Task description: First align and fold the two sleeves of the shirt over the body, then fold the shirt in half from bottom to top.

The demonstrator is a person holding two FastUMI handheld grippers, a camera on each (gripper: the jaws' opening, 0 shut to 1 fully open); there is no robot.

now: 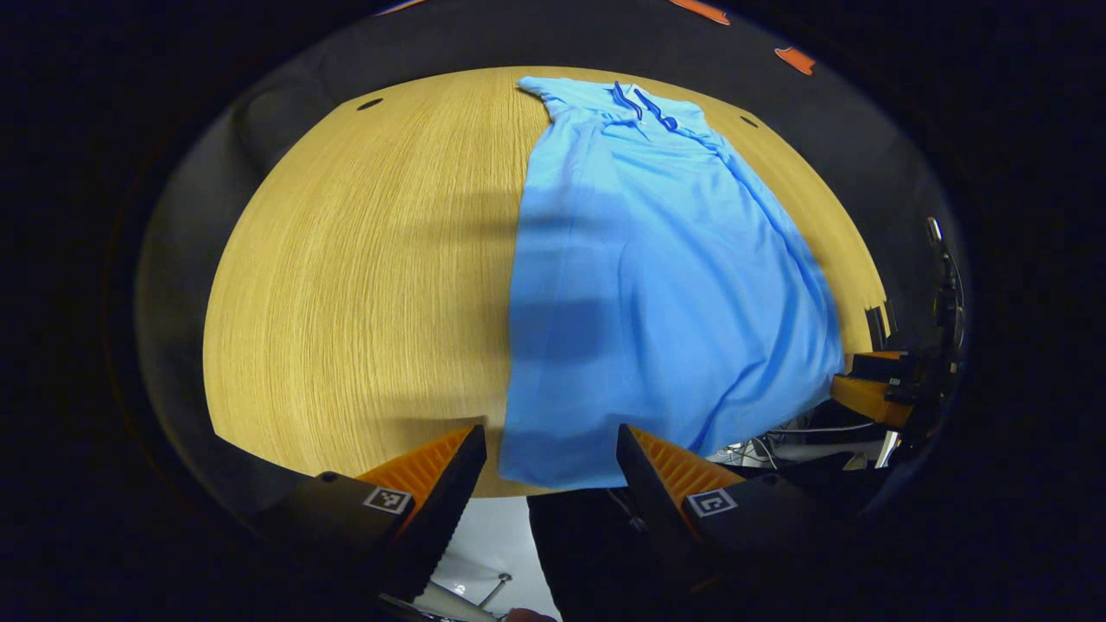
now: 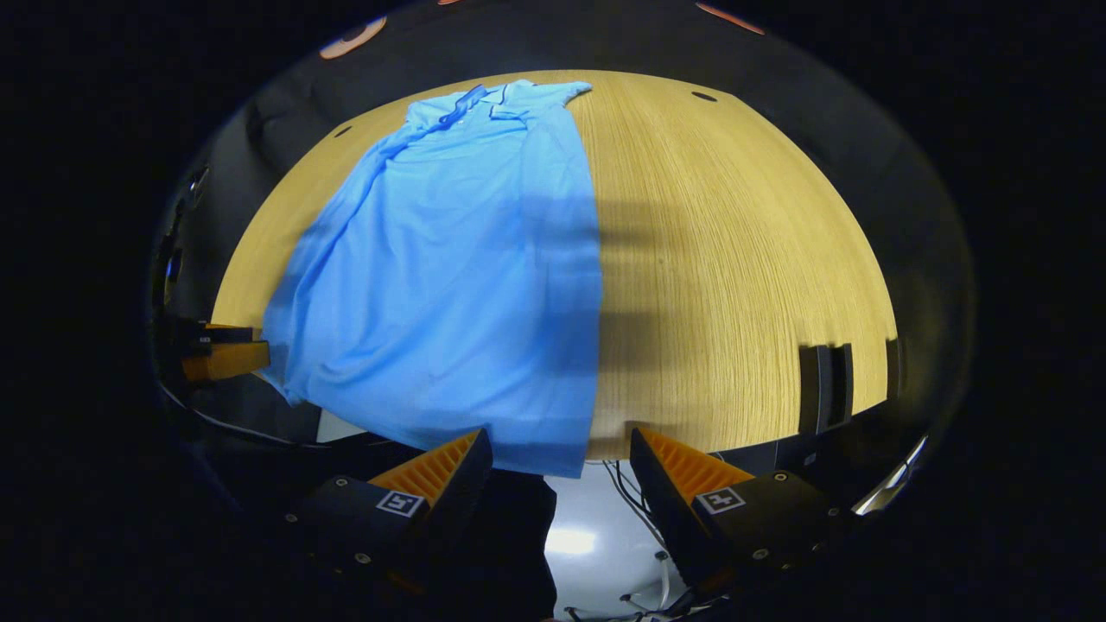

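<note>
On the table (image 1: 346, 285) the shirt (image 1: 657, 285) lies flat and long, collar (image 1: 639, 102) at the far end, hem hanging a bit over the near edge. Both sleeves look already tucked over the body, since the outline is a narrow strip, though I can't make out the sleeve edges for sure.

From the left gripper view, my left gripper (image 1: 551, 458) sits just off the near table edge with its jaws wide apart, nothing between them but the shirt's near-left hem corner, and I can't tell if either finger touches the cloth. Bare wood runs off to the left of the shirt. Past the shirt's right edge I see the other gripper (image 1: 873, 389), plus some cables (image 1: 804, 445) below the table edge.

From the right gripper view, my right gripper (image 2: 562, 458) is likewise wide open at the shirt's near-right hem corner, holding nothing. A dark block (image 2: 825, 387) sits on the table's near edge, well right of the shirt. A couple of small holes (image 2: 704, 96) mark the far tabletop. Soft shadow bands cross the shirt's middle.
</note>
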